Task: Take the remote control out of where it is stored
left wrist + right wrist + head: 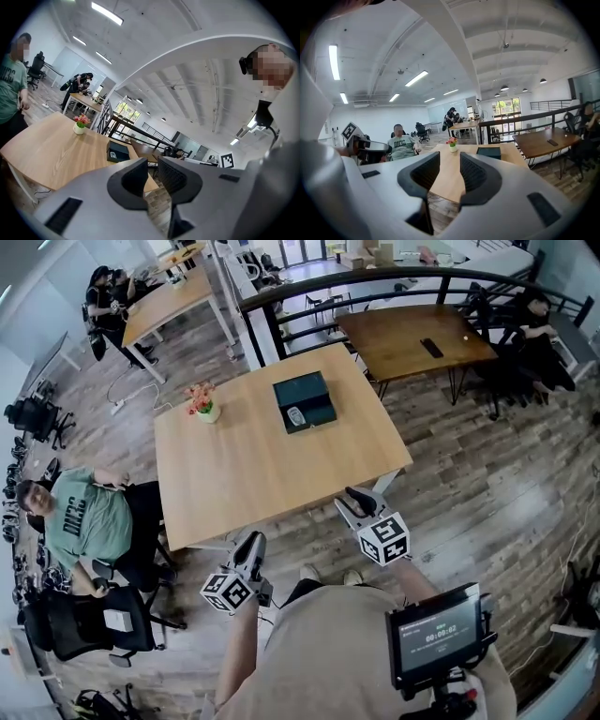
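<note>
- Two tongs, one in each of my hands, both held short of the table (234,474) and over the floor (469,493)
- My left tongs (251,540) hang just off the table's near edge, pointing at it. The jaws are drawn together with only a sliver between the pads, and nothing is in them
- My right tongs (354,495) sit just by the table's near right corner. The jaws are closed the same way and hold nothing
- The two tongs are near each other, side by side, and neither touches the table
- The remote (296,415) is small and pale. It lies inside the box (309,390), against the side nearest me
- The box is dark and open-topped. It rests flat on the far right part of the table, well apart from both tongs
- The flowers (201,399) stand upright in a white pot on the far left part of the table, well apart from the box
- A person (80,521) in a green shirt sits by the table's left side
- Behind a dark rail stands a brown table (394,343) with a flat dark thing (431,348) on it, and I cannot tell what that is
</note>
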The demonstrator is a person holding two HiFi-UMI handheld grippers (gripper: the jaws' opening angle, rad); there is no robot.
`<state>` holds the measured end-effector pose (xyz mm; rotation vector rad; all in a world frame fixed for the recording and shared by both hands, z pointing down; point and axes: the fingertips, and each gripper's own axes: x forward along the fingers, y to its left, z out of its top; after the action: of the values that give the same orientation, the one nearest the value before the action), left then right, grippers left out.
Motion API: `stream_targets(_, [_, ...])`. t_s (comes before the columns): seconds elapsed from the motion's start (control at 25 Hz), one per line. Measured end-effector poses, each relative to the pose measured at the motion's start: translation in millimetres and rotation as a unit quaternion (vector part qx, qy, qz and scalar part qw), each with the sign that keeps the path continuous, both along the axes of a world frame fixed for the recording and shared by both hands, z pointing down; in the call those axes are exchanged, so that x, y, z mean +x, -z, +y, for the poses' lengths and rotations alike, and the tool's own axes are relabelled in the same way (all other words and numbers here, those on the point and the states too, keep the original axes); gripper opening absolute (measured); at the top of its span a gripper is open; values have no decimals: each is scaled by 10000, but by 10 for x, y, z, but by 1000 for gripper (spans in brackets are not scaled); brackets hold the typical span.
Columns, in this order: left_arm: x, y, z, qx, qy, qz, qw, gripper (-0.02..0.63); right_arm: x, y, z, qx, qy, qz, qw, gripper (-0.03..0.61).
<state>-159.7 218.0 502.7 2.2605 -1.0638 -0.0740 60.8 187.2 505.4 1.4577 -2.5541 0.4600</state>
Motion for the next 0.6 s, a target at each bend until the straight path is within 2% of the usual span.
stream_targets(0.28, [-382, 35, -356, -26, -191, 140, 9997, 71, -499, 241, -318, 86, -39, 104, 9999, 132])
stream_targets(0.48, [-411, -7, -446, -79, -310, 168, 9993, 72, -512, 265, -400, 67, -140, 91, 9998, 132])
stream_targets(0.6, [-580, -109, -530, -17, -399, 184, 9990, 72, -656, 200, -452, 106, -219, 111, 9996, 133])
